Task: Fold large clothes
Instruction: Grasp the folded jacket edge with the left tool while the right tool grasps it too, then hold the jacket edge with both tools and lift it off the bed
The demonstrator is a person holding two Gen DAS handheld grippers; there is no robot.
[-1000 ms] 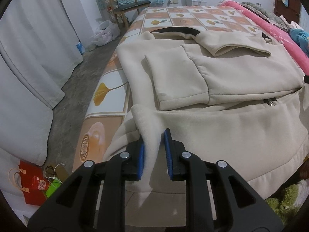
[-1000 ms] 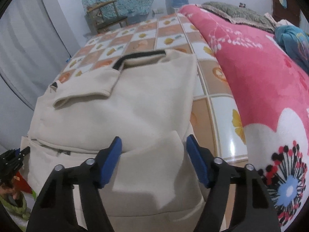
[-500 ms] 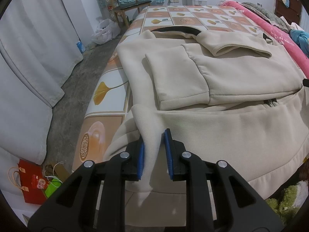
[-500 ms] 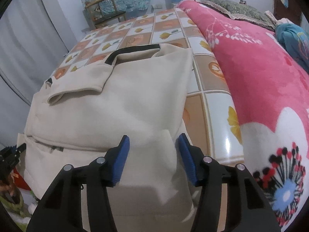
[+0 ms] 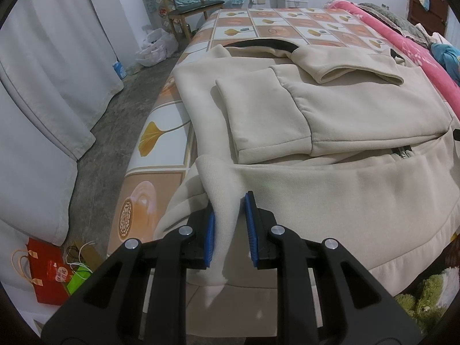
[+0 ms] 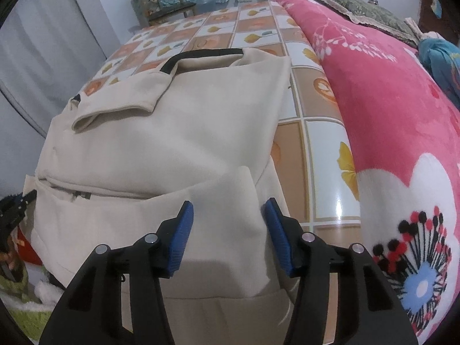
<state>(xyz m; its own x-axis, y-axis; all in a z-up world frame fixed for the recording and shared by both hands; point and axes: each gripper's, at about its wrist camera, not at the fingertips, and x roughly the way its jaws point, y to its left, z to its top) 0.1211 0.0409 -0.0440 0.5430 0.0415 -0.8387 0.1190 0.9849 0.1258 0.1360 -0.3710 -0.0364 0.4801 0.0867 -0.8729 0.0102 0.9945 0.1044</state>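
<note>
A large cream hooded jacket [image 5: 330,120] lies on the bed, sleeves folded across its body, hem hanging over the near edge. My left gripper [image 5: 230,227] is shut on the jacket's near left hem corner, cloth pinched between the blue pads [image 5: 210,238]. In the right wrist view the same jacket [image 6: 187,132] fills the middle. My right gripper [image 6: 228,230] is partly open, its blue pads [image 6: 181,235] straddling the near right hem corner without pinching it. The left gripper [image 6: 14,210] shows at the left edge of that view.
The bed has a tiled-pattern sheet [image 5: 161,143]. A pink floral blanket [image 6: 388,120] lies along the right side. A wooden chair [image 5: 187,8] and a white bag [image 5: 155,46] stand beyond the bed. A red gift bag [image 5: 49,270] is on the floor by white curtains [image 5: 43,72].
My right gripper's jaws have narrowed around the right hem corner and moved slightly forward. My left gripper holds its grip and has hardly moved.
</note>
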